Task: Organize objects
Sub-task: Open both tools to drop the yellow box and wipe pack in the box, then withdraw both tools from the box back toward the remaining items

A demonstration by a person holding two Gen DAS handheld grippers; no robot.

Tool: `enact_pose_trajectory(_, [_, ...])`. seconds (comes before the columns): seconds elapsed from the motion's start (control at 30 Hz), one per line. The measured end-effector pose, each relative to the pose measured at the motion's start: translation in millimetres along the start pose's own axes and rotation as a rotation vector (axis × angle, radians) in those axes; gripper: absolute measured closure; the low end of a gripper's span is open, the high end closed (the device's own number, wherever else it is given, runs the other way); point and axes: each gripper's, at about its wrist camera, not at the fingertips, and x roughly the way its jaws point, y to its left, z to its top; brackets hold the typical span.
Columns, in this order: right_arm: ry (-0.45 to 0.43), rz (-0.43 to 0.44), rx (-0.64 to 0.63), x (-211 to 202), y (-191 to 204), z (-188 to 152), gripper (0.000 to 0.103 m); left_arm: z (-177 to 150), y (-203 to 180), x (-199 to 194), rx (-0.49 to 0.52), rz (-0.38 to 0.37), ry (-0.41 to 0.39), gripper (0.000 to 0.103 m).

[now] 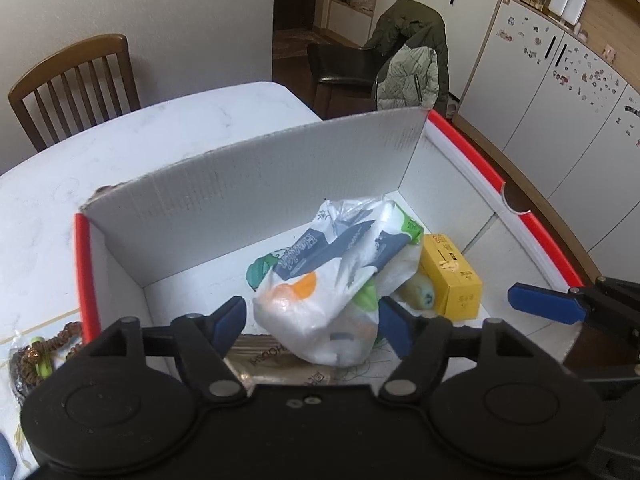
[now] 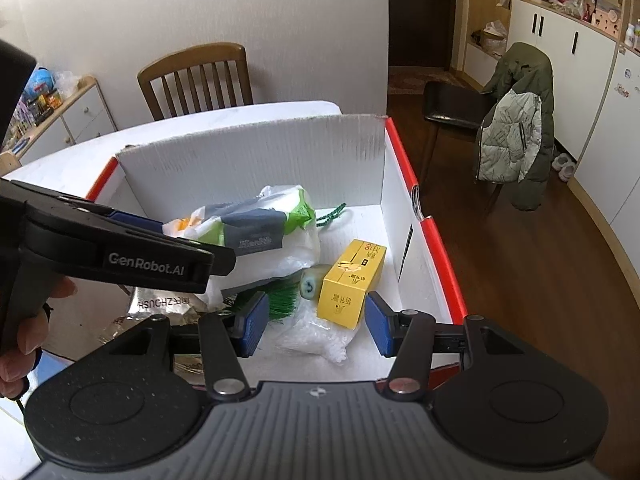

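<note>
So the plastic bag sits in the box right between the left gripper jaws, which look spread around it rather than clenched, while the right gripper hangs open nearer the yellow carton, whose long axis points away.

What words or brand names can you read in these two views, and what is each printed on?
"GenRobot.AI": side of the left gripper.
"Health" (unsure): grey band on the plastic bag.
"USHZH…" upside down, partly hidden: silver foil packet.
Yellow box: characters too blurred to read.
Cabinet stickers: too small.
</note>
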Motion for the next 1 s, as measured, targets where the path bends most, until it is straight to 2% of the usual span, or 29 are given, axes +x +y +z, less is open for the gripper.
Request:
enact_pose_trajectory(0.27, [-0.032, 0.019, 0.002, -21, 6, 2, 0.049, -5, 3, -28, 0.0, 0.009, -0.054, 0.027])
enact_pose_trajectory(0.53, [-0.093, 0.036, -0.006, -46, 22, 8, 0.045, -8, 16, -63, -0.042, 0.006, -0.116, 0.025])
enact_pose_trajectory(0.8, [-0.123, 0.047, -0.018, -69, 51, 10, 0.04, -20, 29, -98, -0.044, -0.031, -0.177, 0.023])
enact_pose_trajectory(1.0, [-0.133, 0.048, -0.003, -81, 80, 8, 0.037, -39, 52, -126, -0.038, -0.044, -0.222, 0.017])
